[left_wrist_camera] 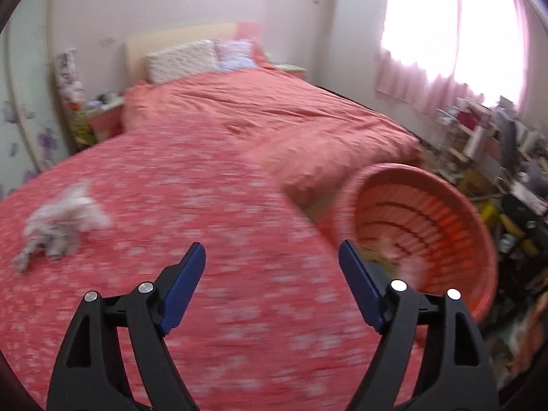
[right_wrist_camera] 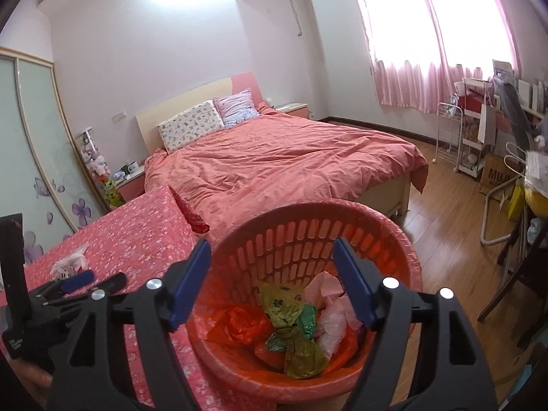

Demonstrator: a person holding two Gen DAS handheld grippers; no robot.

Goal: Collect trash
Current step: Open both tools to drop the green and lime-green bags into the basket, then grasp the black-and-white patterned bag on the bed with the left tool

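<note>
The basket's (right_wrist_camera: 308, 239) bagged trash (right_wrist_camera: 291, 322) is shown clearly only by the right wrist view, under the released, empty right hand-held gripper (right_wrist_camera: 270, 250). Crumpled white trash (left_wrist_camera: 65, 219) is seen on the floral worktop (left_wrist_camera: 205, 205), beyond the released left hand-held gripper (left_wrist_camera: 272, 251).

Home bedroom: made bed (right_wrist_camera: 274, 157), pillows (right_wrist_camera: 191, 126), probably wardrobe (right_wrist_camera: 37, 144).

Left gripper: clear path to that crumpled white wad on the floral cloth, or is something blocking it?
Probably yes. The left gripper is open and empty, and the crumpled white wad lies in the open on the floral cloth, ahead and to its left. Nothing lies between them; the red basket is on the other side.
</note>
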